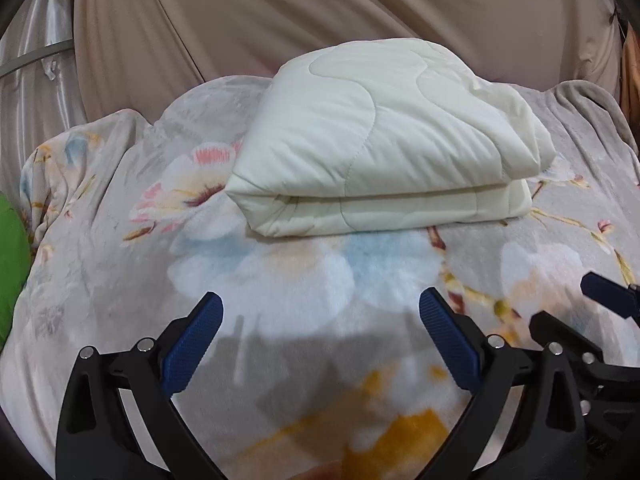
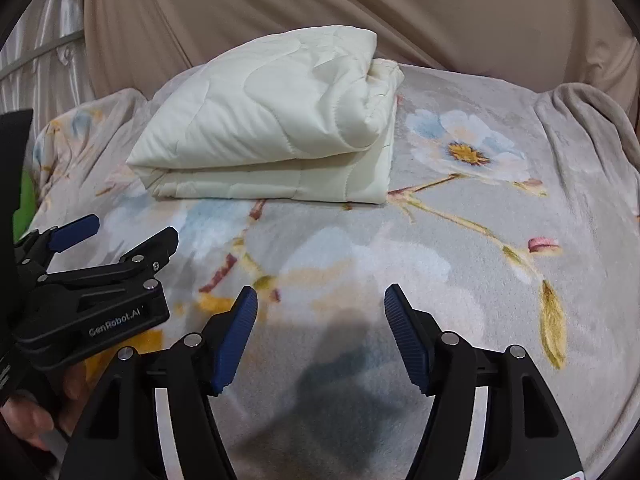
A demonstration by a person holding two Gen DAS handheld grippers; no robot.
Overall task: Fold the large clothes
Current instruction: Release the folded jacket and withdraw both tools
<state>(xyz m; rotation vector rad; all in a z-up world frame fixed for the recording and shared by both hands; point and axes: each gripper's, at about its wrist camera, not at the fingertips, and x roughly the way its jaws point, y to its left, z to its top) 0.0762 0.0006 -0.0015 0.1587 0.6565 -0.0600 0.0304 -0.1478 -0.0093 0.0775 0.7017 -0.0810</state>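
Note:
A cream quilted blanket [image 1: 384, 144] lies folded into a thick rectangular stack on the floral fleece bedspread [image 1: 120, 280]; it also shows in the right wrist view [image 2: 272, 132], upper left of centre. My left gripper [image 1: 322, 304] is open and empty, hovering over the bedspread well short of the fold. My right gripper [image 2: 320, 300] is open and empty, also short of it. The right gripper's fingers [image 1: 600, 292] show at the right edge of the left wrist view. The left gripper [image 2: 120, 232] shows at the left of the right wrist view, open.
Beige draped fabric [image 1: 320, 12] hangs behind the bed. A shiny white curtain with a metal rail [image 1: 36, 60] is at the far left. A green object [image 1: 12, 260] sits at the bed's left edge. The bedspread bunches at the far right [image 2: 580, 120].

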